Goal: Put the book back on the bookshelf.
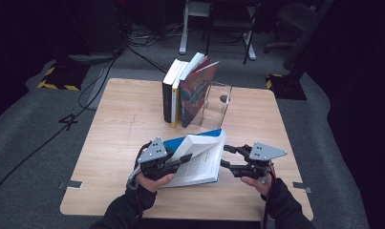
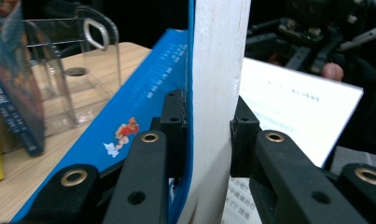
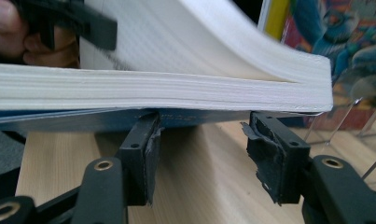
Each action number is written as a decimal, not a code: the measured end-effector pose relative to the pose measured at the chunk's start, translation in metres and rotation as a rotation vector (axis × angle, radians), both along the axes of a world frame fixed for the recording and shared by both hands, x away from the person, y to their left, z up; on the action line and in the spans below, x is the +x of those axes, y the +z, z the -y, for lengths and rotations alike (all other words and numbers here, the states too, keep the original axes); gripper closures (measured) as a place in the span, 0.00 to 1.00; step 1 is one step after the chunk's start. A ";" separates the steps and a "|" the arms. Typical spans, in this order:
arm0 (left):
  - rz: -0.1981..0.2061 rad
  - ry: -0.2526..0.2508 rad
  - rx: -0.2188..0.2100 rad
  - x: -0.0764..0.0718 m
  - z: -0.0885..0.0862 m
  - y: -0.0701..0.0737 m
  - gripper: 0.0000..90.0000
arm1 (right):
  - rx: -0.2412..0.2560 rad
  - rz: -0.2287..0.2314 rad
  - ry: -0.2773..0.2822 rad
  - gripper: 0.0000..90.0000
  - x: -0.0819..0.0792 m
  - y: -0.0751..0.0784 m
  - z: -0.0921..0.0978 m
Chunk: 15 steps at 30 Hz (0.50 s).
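Centrally, near the table's (image 1: 113, 114) front edge, an open blue-covered book (image 1: 199, 162) lies partly lifted. The left gripper (image 1: 183, 160) pinches its raised cover and pages; the right gripper (image 1: 224, 156), jaws apart, holds nothing beside the lower pages. Likely next: closing the book steadily, then shelving it with the upright books (image 1: 183, 90).

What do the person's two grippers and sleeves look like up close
Both the left gripper and the right gripper are black, each topped by a grey three-cornered plate with small holes. Their jaws carry brass-ringed rivets and black pads; the right's pads look frayed. Sleeves are dark.
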<state>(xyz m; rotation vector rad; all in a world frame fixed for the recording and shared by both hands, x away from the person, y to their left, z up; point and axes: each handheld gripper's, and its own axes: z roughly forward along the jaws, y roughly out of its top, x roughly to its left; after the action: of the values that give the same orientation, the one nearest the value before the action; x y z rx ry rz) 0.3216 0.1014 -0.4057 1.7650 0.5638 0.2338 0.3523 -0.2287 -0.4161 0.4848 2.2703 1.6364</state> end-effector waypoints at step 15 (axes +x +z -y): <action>0.034 0.062 -0.019 -0.020 -0.019 0.000 0.81 | 0.011 0.118 0.014 0.49 -0.007 0.049 -0.042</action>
<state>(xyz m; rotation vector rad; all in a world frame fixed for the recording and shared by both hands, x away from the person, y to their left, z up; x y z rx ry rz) 0.3018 0.1206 -0.4053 1.7239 0.5950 0.2997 0.3453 -0.1867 -0.3668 0.3653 2.1844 1.6400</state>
